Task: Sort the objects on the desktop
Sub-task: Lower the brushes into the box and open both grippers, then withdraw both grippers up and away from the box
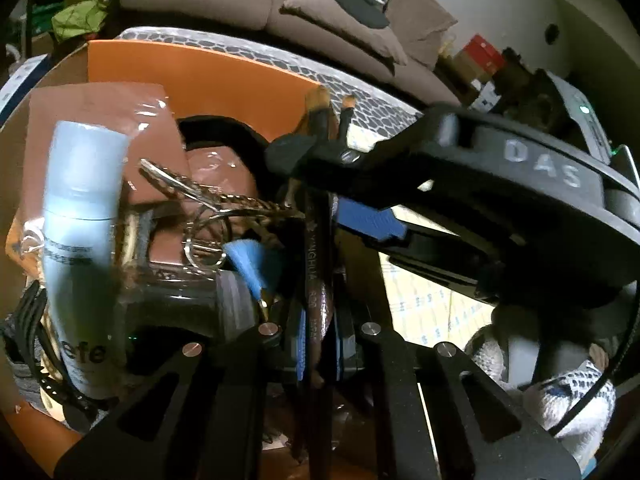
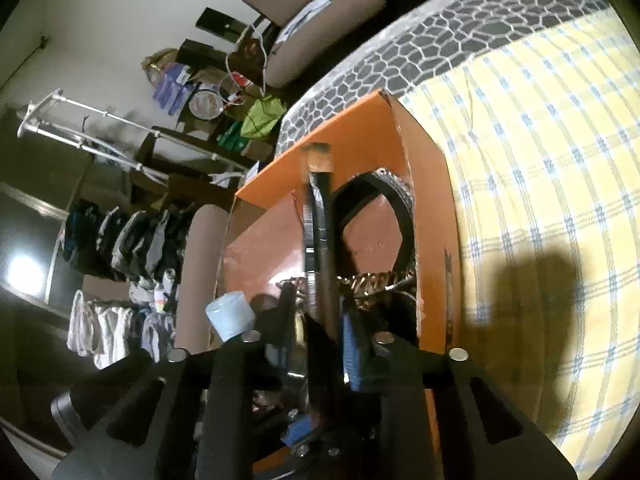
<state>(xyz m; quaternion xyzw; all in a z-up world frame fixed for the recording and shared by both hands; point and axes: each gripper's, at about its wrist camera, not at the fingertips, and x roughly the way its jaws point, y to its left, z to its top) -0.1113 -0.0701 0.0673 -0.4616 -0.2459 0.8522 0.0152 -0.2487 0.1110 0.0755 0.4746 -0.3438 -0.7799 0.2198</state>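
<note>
Beside the pencils, a pale bottle seemingly crowds the orange box.

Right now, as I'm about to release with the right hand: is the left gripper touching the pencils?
Touching. The left wrist view shows the pencils pinched between the left gripper's blue pads, with no gap on either side.

DAS: right gripper body | "efe": pale bottle | "830": dark brush handle
</note>
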